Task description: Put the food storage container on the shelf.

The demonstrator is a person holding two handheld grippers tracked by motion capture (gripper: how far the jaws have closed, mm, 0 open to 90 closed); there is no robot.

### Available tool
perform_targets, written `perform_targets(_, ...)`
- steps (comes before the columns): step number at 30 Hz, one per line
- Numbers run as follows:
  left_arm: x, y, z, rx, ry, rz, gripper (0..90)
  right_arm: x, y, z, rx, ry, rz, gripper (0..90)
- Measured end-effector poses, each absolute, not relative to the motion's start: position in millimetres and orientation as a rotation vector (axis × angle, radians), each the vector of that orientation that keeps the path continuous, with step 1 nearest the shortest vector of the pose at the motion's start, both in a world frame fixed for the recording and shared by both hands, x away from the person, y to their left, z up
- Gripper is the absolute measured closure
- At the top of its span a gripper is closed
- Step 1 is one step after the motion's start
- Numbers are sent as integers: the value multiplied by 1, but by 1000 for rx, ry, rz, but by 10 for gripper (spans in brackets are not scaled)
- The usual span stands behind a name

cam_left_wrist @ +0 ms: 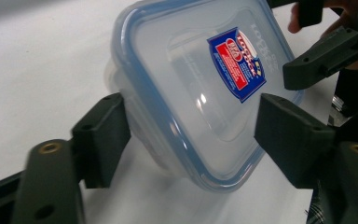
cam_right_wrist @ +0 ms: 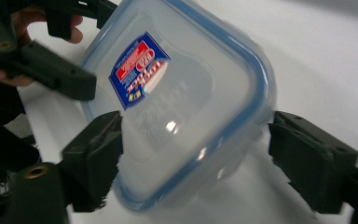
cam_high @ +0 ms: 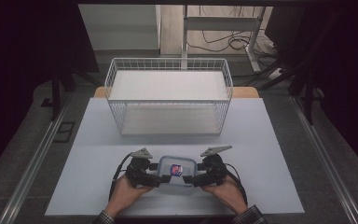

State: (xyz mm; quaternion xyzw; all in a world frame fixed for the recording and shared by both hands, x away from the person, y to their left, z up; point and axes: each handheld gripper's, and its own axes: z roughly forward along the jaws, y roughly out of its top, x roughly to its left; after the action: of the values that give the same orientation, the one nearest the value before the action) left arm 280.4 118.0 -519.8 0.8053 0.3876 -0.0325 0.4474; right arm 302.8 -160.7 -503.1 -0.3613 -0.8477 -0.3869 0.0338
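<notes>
A clear plastic food container with a blue-rimmed lid and a red and blue label lies on the white table near its front edge. My left gripper is at its near left corner and my right gripper at its near right corner. In the left gripper view the container sits between the wide-spread jaws of the left gripper, the left jaw against its wall. In the right gripper view the right gripper straddles another corner of the container, with a small gap at the right jaw. Both grippers look open.
An empty white wire basket stands at the back middle of the white table. Beyond the table are a desk frame and cables on the floor. Metal rails run along both sides of the table.
</notes>
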Motion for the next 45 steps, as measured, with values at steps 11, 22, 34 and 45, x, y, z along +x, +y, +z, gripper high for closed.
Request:
perform_targets(11,268,135,-518,1941,955,-147,496,293,-184,-496,-1120,-2487,-1306,580)
perform_targets(22,264,148,-525,1849,934,-159,562,295,-189,-504,-1153,-2395,-1311,639)
perform_targets(34,264,151,-525,1810,964,-169,615,296,-190,-500,-1148,-2423,-1317,679)
perform_targets(45,250,150,-529,1787,1029,-203,607,286,-187,-498,-1189,-2456,-1317,703)
